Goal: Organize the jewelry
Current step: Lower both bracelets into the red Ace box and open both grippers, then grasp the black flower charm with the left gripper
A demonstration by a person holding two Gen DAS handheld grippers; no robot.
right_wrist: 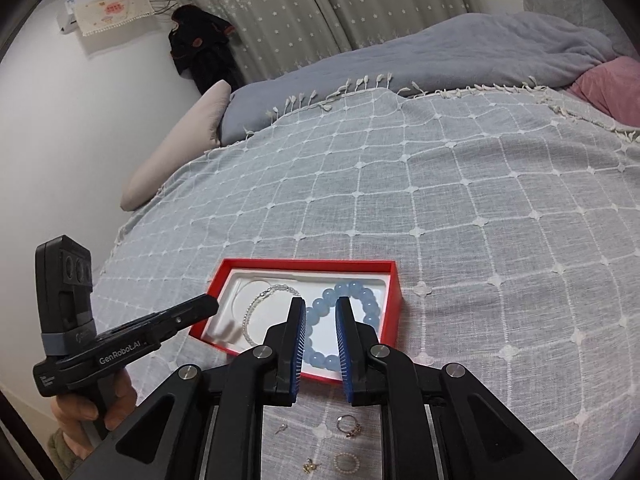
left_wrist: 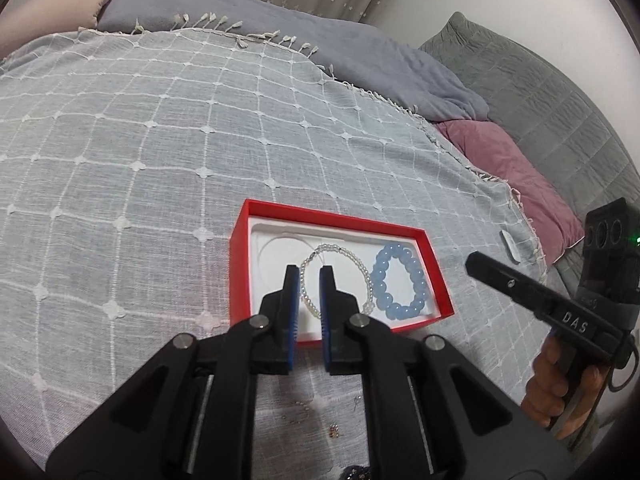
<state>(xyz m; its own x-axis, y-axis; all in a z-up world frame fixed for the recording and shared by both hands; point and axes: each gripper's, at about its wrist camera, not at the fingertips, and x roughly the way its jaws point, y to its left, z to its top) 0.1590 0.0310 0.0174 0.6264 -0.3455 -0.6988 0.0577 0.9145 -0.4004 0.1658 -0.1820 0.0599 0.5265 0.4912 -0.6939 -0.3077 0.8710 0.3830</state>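
Note:
A red jewelry box (left_wrist: 332, 216) (right_wrist: 394, 288) with a white liner lies on the bedspread. Inside it lie a clear small-bead bracelet (left_wrist: 362, 270) (right_wrist: 256, 308) and a blue large-bead bracelet (left_wrist: 404, 280) (right_wrist: 362, 300). My left gripper (left_wrist: 309, 270) hovers over the clear bracelet, jaws slightly apart and empty; it also shows in the right wrist view (right_wrist: 200, 306). My right gripper (right_wrist: 321, 302) hovers over the blue bracelet, jaws apart and empty; it also shows in the left wrist view (left_wrist: 480, 264).
Loose small pieces lie on the grey checked bedspread (right_wrist: 480, 200) in front of the box: a ring (right_wrist: 347, 426), a small pink bead ring (right_wrist: 346, 462), a hook (right_wrist: 281, 428) and a gold earring (right_wrist: 309, 466). Pillows (left_wrist: 512, 176) and a blanket lie beyond.

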